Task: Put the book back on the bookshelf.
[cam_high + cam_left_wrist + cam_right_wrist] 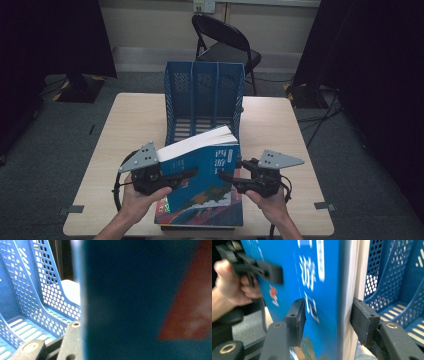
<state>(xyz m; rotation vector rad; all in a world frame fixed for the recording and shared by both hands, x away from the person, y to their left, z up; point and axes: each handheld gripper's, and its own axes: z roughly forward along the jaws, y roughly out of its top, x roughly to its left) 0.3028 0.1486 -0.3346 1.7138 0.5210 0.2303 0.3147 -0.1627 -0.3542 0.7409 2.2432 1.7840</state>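
A blue book (205,170) with white characters on its cover is held up, tilted, just in front of a blue file rack (204,95). My left gripper (192,174) is shut on the book's left edge, with one finger (72,340) beside the dark cover (140,302). In the right gripper view the left gripper's pad (270,271) lies on the cover (322,290). My right gripper (328,317) straddles the book's right edge. Its jaws stand on either side of cover and pages without pressing, so it is open.
A second book (200,215) lies flat on the wooden table (135,125) at the front edge, under the raised one. The rack's slots (392,277) stand open toward me. A black folding chair (225,40) stands behind the table.
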